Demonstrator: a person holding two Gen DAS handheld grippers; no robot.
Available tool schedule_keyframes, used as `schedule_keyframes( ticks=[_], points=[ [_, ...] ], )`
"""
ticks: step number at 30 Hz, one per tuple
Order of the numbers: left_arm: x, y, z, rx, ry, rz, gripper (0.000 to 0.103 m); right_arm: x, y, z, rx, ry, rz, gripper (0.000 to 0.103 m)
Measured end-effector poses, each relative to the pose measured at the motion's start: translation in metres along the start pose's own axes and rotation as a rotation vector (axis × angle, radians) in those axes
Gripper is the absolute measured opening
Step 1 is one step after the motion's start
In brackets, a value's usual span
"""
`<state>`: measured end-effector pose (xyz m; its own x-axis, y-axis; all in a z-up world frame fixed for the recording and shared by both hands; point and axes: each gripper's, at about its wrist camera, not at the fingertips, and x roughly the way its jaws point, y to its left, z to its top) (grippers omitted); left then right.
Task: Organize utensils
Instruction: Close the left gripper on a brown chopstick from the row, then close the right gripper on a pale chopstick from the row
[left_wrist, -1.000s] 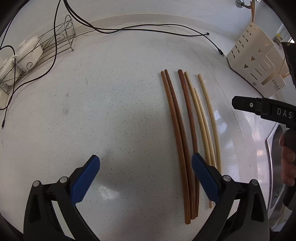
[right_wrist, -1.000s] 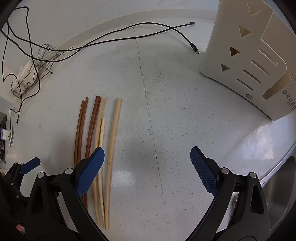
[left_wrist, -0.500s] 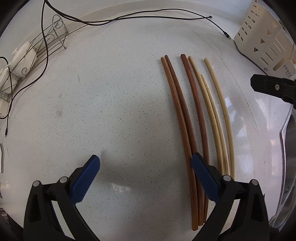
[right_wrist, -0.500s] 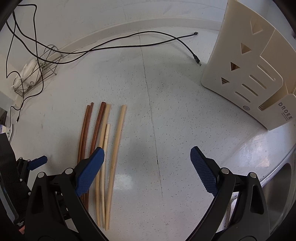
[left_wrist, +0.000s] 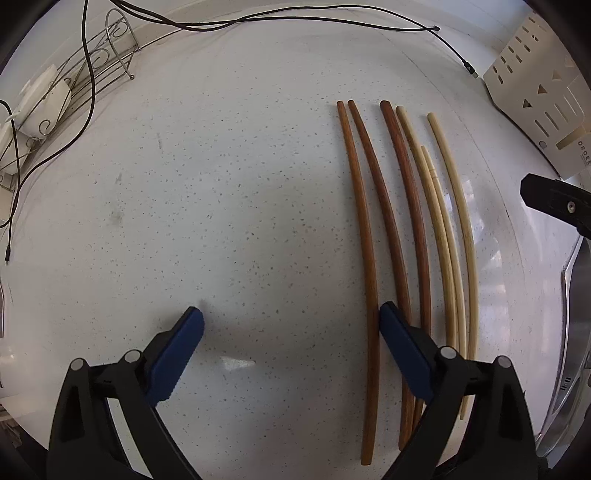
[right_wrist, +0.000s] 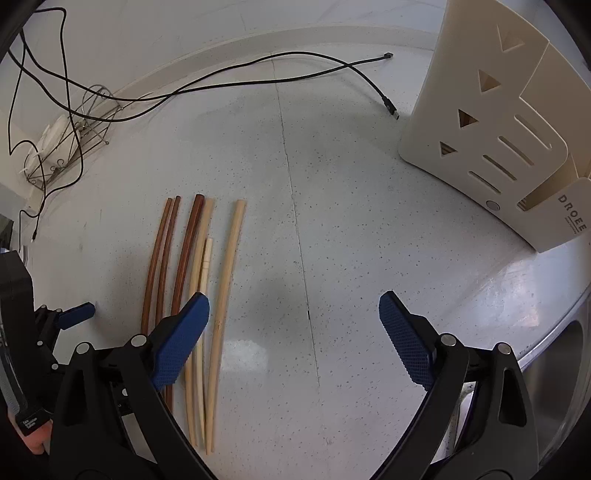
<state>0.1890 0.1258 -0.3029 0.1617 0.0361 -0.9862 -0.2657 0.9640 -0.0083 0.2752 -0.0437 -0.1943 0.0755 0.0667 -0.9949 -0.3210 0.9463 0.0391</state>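
Note:
Three dark brown chopsticks (left_wrist: 364, 229) and three pale chopsticks (left_wrist: 461, 229) lie side by side on the white speckled counter. They also show in the right wrist view, the brown ones (right_wrist: 160, 258) left of the pale ones (right_wrist: 227, 273). My left gripper (left_wrist: 291, 321) is open and empty, low over the counter, its right finger over the brown chopsticks' near ends. My right gripper (right_wrist: 293, 310) is open and empty, its left finger over the pale chopsticks. A cream utensil holder (right_wrist: 498, 122) with cut-out slots stands at the right; it also shows in the left wrist view (left_wrist: 543, 92).
Black cables (right_wrist: 258, 74) trail along the back of the counter. A wire rack (left_wrist: 55, 99) holding white items stands at the back left. A steel sink edge (right_wrist: 561, 332) lies at the right. The left gripper (right_wrist: 55, 321) shows at the right wrist view's left edge.
My left gripper has moved forward and lower, so the chopsticks look larger and nearer. My right gripper has drawn back and up a little. Both stay open.

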Motion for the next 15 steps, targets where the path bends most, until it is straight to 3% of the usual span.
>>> schedule_keyframes(
  ticks=[2,7,10,15],
  points=[
    [-0.003,-0.001,0.001,0.025,-0.001,-0.003,0.076,0.004,0.004,0.0,-0.015,0.017,0.004,0.081],
    [-0.008,-0.004,0.007,0.071,0.016,-0.004,0.029,0.011,0.02,0.001,-0.061,0.038,0.005,0.076],
    [-0.008,-0.003,0.008,0.085,0.036,0.008,0.006,0.015,0.029,0.003,-0.09,0.051,-0.01,0.074],
    [-0.01,0.021,0.002,0.012,0.049,-0.08,0.006,0.027,0.034,0.005,-0.082,0.107,-0.017,0.064]
  ],
)
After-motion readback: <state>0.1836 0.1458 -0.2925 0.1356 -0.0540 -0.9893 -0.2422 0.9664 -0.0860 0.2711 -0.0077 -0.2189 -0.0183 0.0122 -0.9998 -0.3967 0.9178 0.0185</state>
